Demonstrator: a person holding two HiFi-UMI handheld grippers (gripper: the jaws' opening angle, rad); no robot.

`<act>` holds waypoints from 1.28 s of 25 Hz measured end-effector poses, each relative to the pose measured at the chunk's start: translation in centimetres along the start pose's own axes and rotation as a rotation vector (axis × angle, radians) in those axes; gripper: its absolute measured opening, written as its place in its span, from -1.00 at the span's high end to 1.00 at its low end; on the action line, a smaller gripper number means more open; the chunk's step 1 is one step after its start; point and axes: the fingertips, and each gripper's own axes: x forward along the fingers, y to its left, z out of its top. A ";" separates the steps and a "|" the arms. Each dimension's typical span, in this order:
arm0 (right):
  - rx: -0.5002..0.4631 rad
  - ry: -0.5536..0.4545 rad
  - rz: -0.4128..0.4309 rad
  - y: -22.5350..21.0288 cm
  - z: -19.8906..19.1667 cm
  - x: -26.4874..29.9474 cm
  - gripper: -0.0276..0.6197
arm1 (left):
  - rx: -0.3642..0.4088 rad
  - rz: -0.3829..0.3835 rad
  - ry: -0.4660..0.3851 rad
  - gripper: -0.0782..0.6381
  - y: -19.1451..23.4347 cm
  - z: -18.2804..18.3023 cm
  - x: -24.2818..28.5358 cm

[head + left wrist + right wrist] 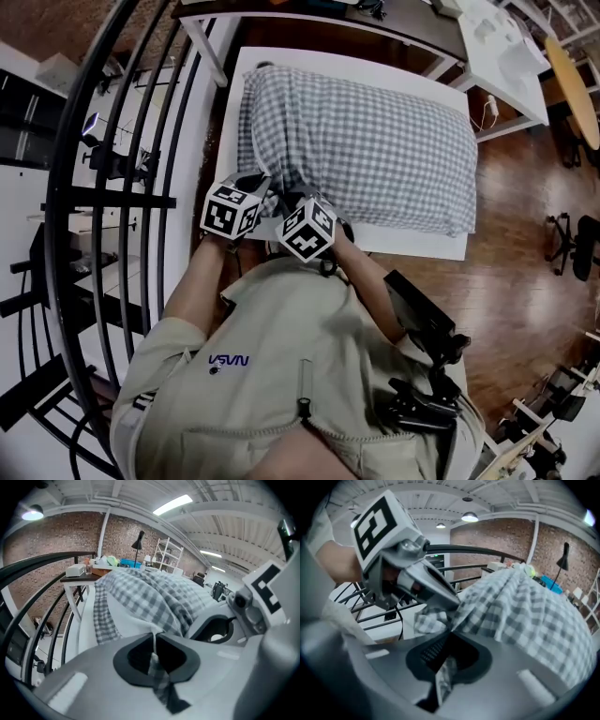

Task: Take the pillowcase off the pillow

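Both grippers in at the near-left corner of the white table (412, 246), side by side, marker cubes almost touching. The checked pillowcase (366, 141) lies across the tabletop, filling most of it, far end twd the table's right edge. L gripper (154, 660): fingers pressed together, pinching a strip of check fabric w/ a thin white fold in it. R gripper (443, 667): also clamped tight, a twist of check cloth caught btwn the pads. At that corner the hem is lifted, and the white of the pillow (125, 620) shows under it. A black railing (141, 187) runs just beyond the table's left side.
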 end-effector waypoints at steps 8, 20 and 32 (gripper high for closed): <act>-0.040 0.051 -0.157 -3.5 -2.4 -6.7 0.90 | -0.280 -0.097 -0.295 0.74 1.2 7.1 -5.6; 0.051 0.312 -0.390 -10.5 -13.0 -10.4 0.90 | -0.508 -0.207 -0.402 0.74 0.5 8.2 -6.2; -0.109 0.366 -0.416 -10.5 -16.0 -7.2 0.90 | -0.534 -0.273 -0.375 0.74 -2.2 9.4 -5.6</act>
